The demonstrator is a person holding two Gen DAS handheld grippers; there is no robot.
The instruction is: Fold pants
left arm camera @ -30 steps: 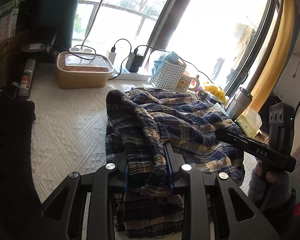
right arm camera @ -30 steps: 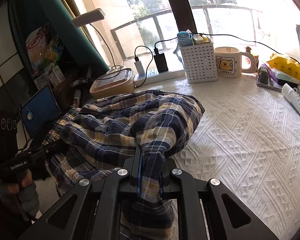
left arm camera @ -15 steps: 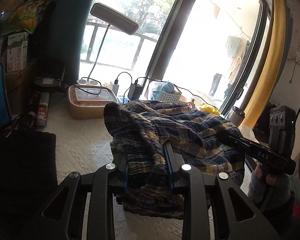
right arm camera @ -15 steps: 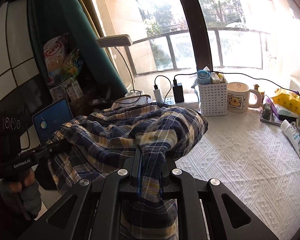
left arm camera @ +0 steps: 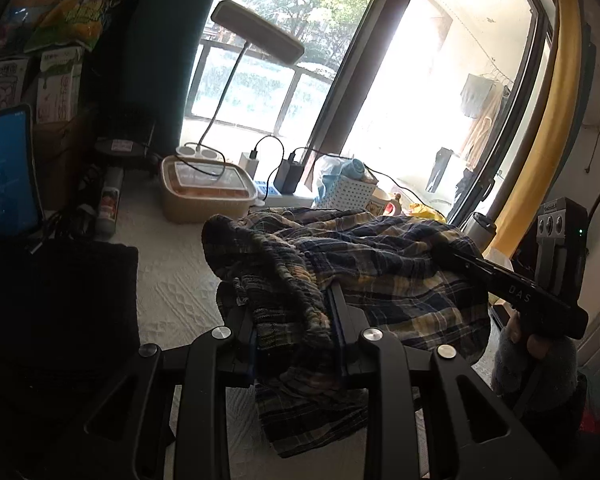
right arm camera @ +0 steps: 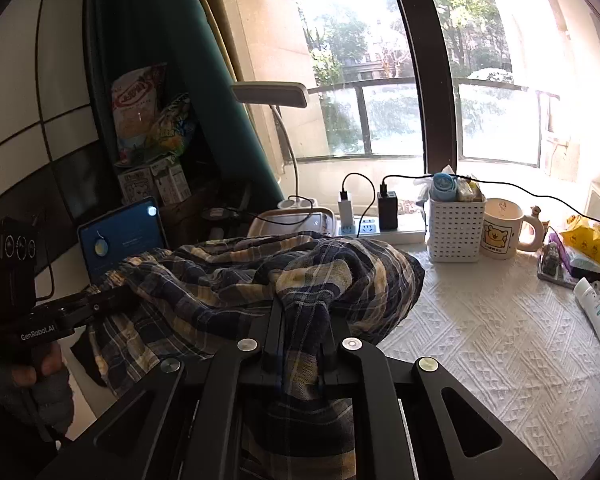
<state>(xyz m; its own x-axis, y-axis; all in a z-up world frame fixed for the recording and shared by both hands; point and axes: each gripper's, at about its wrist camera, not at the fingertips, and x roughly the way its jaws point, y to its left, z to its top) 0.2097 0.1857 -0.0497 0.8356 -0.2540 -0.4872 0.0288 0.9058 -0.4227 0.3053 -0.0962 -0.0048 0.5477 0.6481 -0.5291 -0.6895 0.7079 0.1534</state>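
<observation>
The navy-and-yellow plaid cotton pants (right arm camera: 260, 276) hang crumpled between the left claw (left arm camera: 294, 320) and right claw (right arm camera: 300, 328), each clamped on bunched cloth.

Both tongs, left (left arm camera: 296, 312) and right (right arm camera: 300, 320), now stand higher than a second ago. The plaid pants (left arm camera: 380, 272) hang lifted off the worktop (right arm camera: 480, 340). More window shows in both views.
</observation>
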